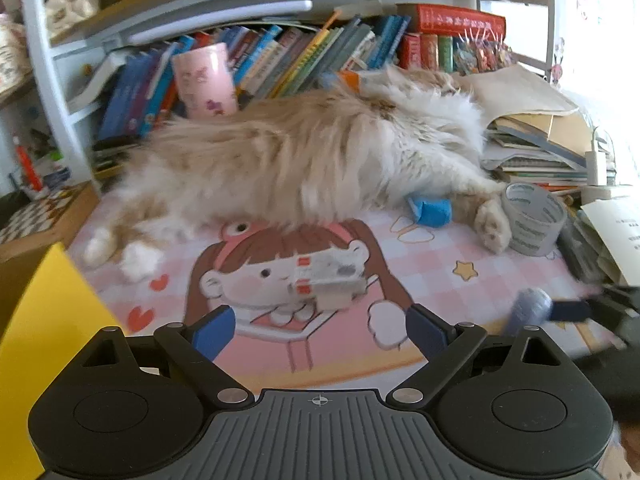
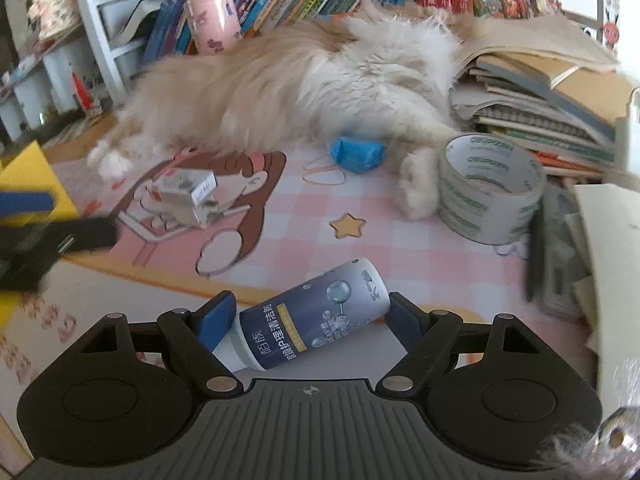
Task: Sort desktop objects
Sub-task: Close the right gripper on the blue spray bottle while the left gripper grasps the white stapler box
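Observation:
My left gripper [image 1: 318, 330] is open, just short of a small white-and-red box [image 1: 326, 278] lying on the pink cartoon desk mat [image 1: 440, 276]. My right gripper [image 2: 308, 320] is open around a dark blue and white bottle [image 2: 316, 318] lying on its side between the fingers; I cannot tell if the pads touch it. The bottle also shows blurred in the left wrist view [image 1: 528, 310]. The small box shows in the right wrist view [image 2: 188, 194]. A blue roll [image 2: 356, 154] and a grey tape roll [image 2: 490, 188] lie by the cat.
A fluffy cream cat [image 1: 320, 148] lies across the back of the mat, paw [image 1: 494, 228] by the tape roll [image 1: 534, 218]. A yellow box [image 1: 44, 340] stands at the left. A book stack [image 2: 540, 108] is at the right, a pink cup [image 1: 206, 80] and bookshelf behind.

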`<state>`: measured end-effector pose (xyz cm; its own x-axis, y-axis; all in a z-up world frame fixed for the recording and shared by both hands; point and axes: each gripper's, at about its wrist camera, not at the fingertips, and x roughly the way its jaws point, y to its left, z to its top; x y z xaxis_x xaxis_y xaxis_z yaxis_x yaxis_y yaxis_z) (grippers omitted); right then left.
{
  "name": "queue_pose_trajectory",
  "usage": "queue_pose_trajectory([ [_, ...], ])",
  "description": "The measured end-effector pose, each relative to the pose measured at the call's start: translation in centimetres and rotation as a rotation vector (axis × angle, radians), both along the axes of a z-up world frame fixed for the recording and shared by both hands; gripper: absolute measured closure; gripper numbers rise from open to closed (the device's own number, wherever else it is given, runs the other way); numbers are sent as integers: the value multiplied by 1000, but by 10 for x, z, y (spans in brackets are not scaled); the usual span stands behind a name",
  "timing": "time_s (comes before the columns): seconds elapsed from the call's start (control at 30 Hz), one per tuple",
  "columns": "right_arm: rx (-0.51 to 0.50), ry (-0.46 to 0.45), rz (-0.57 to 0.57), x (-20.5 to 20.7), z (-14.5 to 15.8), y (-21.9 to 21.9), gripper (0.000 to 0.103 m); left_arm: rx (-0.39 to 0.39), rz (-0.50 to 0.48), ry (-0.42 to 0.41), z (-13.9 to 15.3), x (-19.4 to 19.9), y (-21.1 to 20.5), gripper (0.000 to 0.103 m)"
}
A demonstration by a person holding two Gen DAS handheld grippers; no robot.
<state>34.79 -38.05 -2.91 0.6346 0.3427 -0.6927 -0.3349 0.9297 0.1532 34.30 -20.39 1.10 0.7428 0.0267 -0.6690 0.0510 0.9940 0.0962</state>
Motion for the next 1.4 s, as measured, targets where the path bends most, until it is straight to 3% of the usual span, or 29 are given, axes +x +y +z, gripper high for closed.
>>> queue_pose_trajectory([
  [0.27, -44, -47, 41, -20, 6, -10, 27, 27, 0, 43, -25, 49, -2, 9],
  [0.3, -36, -48, 35, -21, 7, -11, 38, 18, 3, 47, -27, 53, -1, 9],
  [0.33, -27, -53, 21, -22, 8, -13, 59, 13, 6, 48, -28, 56, 0, 9],
  [0.37, -3, -47, 12, -21, 9, -15, 64, 12, 11, 49, -29, 58, 0, 9],
  [0.5, -11, -31, 12, -19, 10, -13, 65, 4, 13, 56, -33, 66, -2, 16],
  [0.57, -31, -41, 15, -20, 10, -11, 62, -1, -2, 64, -33, 67, -3, 30],
  [0.67, -53, -30, 1, -20, 8, -9, 47, 3, -20, 77, -33, 66, -5, 49],
  [0.9, -71, 14, 3, -24, 0, -7, 46, -3, -34, 50, -22, 48, -2, 50],
  [1.17, -125, -12, 63, -28, -1, 9, 58, -113, -26, 17, 3, 1, 8, 50],
  [1.3, -133, -21, 74, -29, -1, 12, 72, -140, -7, 26, 9, -28, 11, 50],
  [1.4, -142, -22, 82, -29, 0, 15, 73, -159, 11, 29, 11, -47, 13, 50],
])
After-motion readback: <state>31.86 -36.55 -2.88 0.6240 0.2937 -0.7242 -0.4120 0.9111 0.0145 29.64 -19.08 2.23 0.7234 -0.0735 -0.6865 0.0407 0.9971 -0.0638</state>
